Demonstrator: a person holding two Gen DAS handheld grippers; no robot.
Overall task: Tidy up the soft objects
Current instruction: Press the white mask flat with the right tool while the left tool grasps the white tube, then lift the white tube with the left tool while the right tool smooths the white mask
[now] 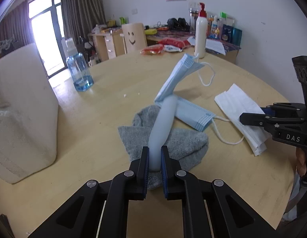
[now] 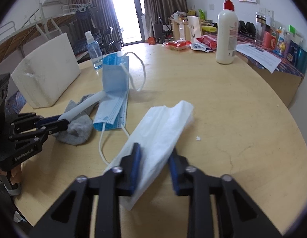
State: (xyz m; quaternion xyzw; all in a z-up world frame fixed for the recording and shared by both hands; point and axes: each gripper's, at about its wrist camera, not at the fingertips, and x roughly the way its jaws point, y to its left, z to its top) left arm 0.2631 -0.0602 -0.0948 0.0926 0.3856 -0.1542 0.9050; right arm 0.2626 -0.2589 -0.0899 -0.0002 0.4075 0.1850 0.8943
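My left gripper is shut on a pale blue soft stick, which reaches under a folded blue face mask and props one half upright. A grey sock lies under the stick. The same stick, blue mask and sock show in the right wrist view, with the left gripper at the left. My right gripper is open, its fingers on either side of a white face mask flat on the table. The white mask and right gripper also show in the left wrist view.
A white foam block stands at the left of the round wooden table. A blue spray bottle and a white pump bottle stand further back. Snack packets lie at the far edge. A cluttered desk stands behind.
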